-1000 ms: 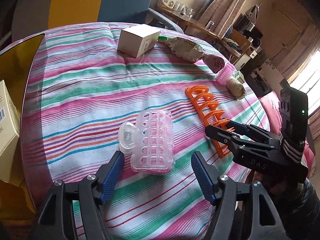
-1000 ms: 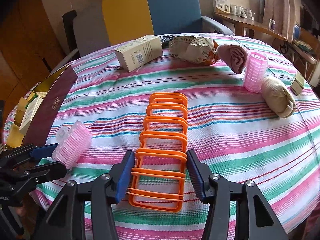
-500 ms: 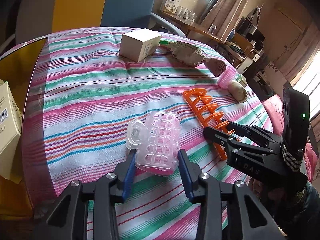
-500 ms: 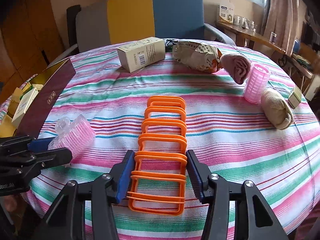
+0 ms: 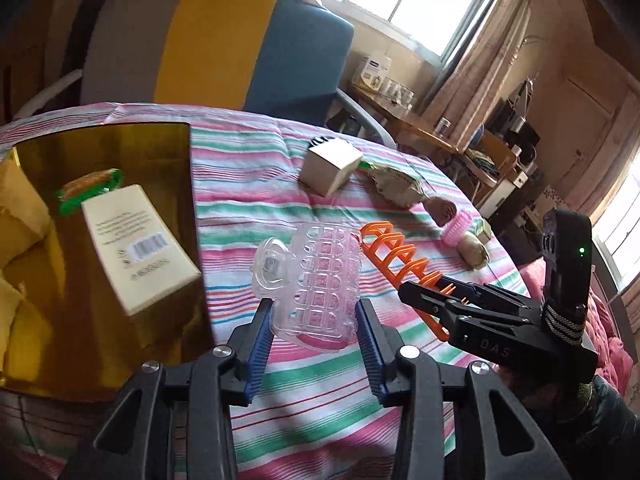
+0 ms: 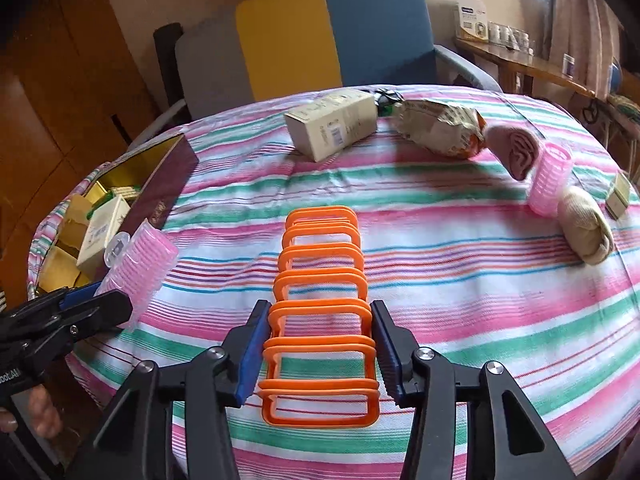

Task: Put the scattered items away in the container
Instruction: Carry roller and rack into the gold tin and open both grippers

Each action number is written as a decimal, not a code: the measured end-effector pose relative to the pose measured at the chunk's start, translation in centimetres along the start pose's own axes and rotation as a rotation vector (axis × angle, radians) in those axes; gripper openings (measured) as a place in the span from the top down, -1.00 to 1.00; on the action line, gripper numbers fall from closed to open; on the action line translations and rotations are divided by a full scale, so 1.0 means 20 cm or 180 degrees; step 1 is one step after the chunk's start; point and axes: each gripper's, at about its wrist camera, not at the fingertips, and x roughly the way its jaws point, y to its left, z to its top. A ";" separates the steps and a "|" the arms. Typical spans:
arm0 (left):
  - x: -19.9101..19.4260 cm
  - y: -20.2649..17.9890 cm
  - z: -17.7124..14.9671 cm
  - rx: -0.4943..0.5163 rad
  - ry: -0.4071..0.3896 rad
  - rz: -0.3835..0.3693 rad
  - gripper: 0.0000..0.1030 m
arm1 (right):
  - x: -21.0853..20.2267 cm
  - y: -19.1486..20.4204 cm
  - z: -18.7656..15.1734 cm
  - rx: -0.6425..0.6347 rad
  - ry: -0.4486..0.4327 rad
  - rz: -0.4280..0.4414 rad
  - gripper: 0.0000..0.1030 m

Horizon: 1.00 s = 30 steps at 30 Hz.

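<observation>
table (image 6: pixel 460 288): round, under a pink, green and white striped cloth. I'll use the orange rack as the landmark for everything else. Widest bare stretch of cloth is right of the rack, running out to the table's right edge.
chair (image 6: pixel 332 28): grey, yellow and blue back, way behind the rack, past the table's far edge.
box (image 5: pixel 120 148): the container, gold inside, dark red outside, sitting at the table's left edge, left of the rack. Already has a cream carton (image 5: pixel 140 248) and a green packet (image 5: pixel 88 188) in it.
orange rack (image 6: pixel 320 304): plastic, row of loops, middle of the table, long way pointing off toward the chair.
right claw (image 6: pixel 318 354): pads tight on both sides of the rack's near end, so it's gripping it.
left claw (image 5: pixel 314 338): squeezed onto the clear and pink hair roller (image 5: pixel 316 284). Roller looks lifted off the cloth, just left of the rack, close to the box's right wall.
far stuff: carton on its side (image 6: pixel 332 124) and a crumpled bag (image 6: pixel 440 128) behind the rack near the far edge.
right-side stuff: rolled pink sock (image 6: pixel 518 150), second pink roller (image 6: pixel 550 180) standing up, beige sock (image 6: pixel 584 228), all well apart from the rack near the right edge.
</observation>
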 end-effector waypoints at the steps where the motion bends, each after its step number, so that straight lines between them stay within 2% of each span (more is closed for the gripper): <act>1: -0.04 0.03 0.01 -0.0032 -0.0054 0.0034 0.20 | -0.01 0.05 0.03 -0.0075 -0.0031 0.0021 0.03; 8: -0.32 0.29 0.10 -0.0250 -0.0534 0.0335 0.20 | -0.04 0.39 0.24 -0.0389 -0.0213 0.0422 0.03; 14: -0.38 0.54 0.19 -0.0424 -0.0638 0.0689 0.20 | 0.04 0.74 0.39 -0.0716 -0.0239 0.0677 0.03; 19: -0.33 0.72 0.30 -0.0548 -0.0648 0.0905 0.17 | 0.19 0.96 0.54 -0.0774 -0.0166 0.0834 0.03; 20: -0.31 0.75 0.32 -0.0587 -0.0659 0.0928 0.07 | 0.22 1.00 0.57 -0.0753 -0.0123 0.0892 0.03; 21: -0.31 0.79 0.32 -0.0617 -0.0651 0.0960 -0.14 | 0.26 1.03 0.59 -0.0746 -0.0091 0.0925 0.03; 23: -0.29 0.84 0.33 -0.0681 -0.0601 0.0980 -0.26 | 0.32 1.07 0.62 -0.0742 -0.0044 0.0909 0.01; 30: -0.37 0.79 0.24 -0.0688 -0.0691 0.0969 -0.26 | 0.37 0.95 0.56 -0.0541 0.0072 0.0885 -0.12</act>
